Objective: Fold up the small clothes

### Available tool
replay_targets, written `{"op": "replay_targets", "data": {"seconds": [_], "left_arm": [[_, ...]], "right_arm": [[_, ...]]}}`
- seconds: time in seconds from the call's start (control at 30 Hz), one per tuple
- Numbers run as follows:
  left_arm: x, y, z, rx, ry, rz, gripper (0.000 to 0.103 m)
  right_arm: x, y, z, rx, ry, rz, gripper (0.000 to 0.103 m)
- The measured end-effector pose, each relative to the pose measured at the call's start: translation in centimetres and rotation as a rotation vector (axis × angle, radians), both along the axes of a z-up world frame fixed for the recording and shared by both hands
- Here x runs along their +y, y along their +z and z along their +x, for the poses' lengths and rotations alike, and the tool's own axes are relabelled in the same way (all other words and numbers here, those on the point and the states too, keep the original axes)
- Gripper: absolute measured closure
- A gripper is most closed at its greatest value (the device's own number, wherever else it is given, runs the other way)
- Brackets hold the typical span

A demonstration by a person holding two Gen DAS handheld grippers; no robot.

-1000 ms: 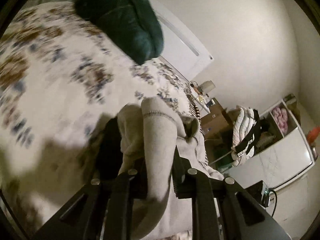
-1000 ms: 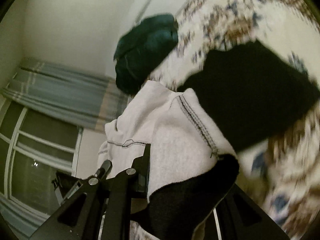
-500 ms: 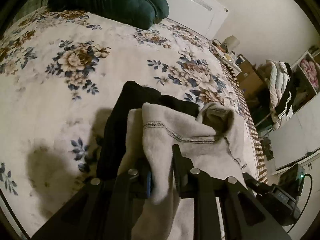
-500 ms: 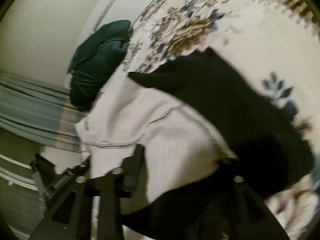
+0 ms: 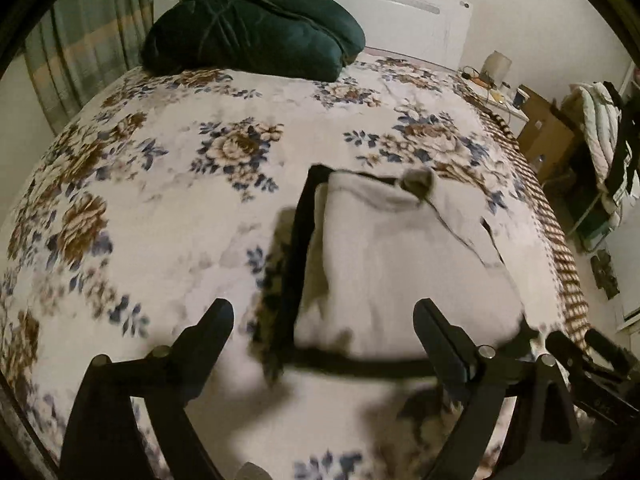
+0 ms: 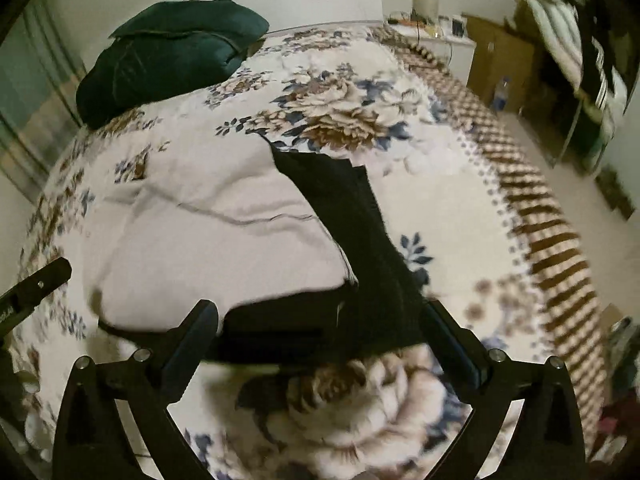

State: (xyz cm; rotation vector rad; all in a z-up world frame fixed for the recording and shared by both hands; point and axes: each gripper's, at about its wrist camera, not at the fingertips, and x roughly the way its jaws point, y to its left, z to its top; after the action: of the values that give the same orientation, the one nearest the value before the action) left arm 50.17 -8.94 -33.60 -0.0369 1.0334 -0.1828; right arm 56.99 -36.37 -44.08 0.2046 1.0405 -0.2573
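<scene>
Both tongs are spread wide and hold nothing: the left tongs [image 5: 324, 324] hang over the near edge of the garment [image 5: 400, 264], and the right tongs [image 6: 320, 328] frame its black near corner. The garment lies folded on the bed [image 5: 160, 208], a white layer on top with black cloth [image 6: 360, 240] showing along its left, near and right edges; whether the black is a lining or a separate piece cannot be told. A dark green pillow [image 5: 256, 28] sits at the head of the bed, well apart from the garment.
</scene>
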Motion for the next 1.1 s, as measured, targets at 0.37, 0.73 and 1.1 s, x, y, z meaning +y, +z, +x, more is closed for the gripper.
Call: {"op": "replay_targets", "data": {"seconds": [0.37, 0.73, 1.1], "left_arm": [[2.1, 8.8, -9.5, -0.067, 0.012, 0.02, 0.011], [4.8, 20.1, -21.0, -0.18, -0.005, 0.029, 0.011], [7.0, 28.0, -30.6, -0.256, -0.06, 0.029, 0.011]], "right_arm": [[4.5, 11.7, -10.5, -0.101, -0.014, -0.101, 0.0], [9.9, 26.7, -24.5, -0.242, -0.014, -0.159, 0.0], [15.2, 38.1, -38.8, -0.306, -0.037, -0.193, 0.0]]}}
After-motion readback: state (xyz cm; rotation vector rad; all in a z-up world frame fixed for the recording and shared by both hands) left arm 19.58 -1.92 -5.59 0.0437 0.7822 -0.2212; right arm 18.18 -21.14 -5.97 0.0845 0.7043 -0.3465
